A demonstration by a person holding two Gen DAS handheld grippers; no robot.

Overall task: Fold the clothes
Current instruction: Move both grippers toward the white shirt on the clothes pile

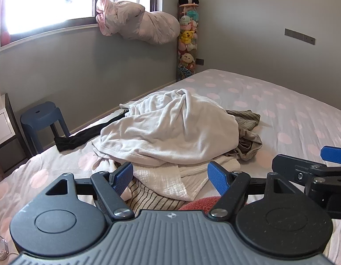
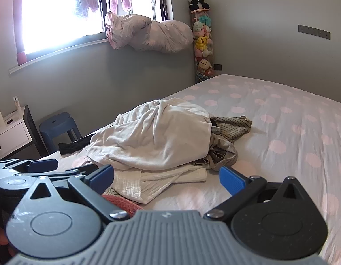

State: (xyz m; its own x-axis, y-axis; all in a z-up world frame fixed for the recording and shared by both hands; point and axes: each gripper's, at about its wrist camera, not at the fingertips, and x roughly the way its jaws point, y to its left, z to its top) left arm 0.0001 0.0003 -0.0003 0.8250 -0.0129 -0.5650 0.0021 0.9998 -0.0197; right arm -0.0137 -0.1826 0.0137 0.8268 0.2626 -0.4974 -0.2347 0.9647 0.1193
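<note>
A heap of clothes lies on the bed, topped by a large crumpled white garment. Under it sit a white textured cloth, a striped grey-brown garment, a striped piece and a red fuzzy item. A black garment trails off the bed's left edge. My left gripper hovers open just before the heap's near edge, nothing between its blue pads. My right gripper stands open to its right, also holding nothing.
A blue stool and a white bedside cabinet stand left of the bed. A bundled duvet rests on the window sill. A tall tube of plush toys fills the corner. The bed's right half shows polka-dot sheet.
</note>
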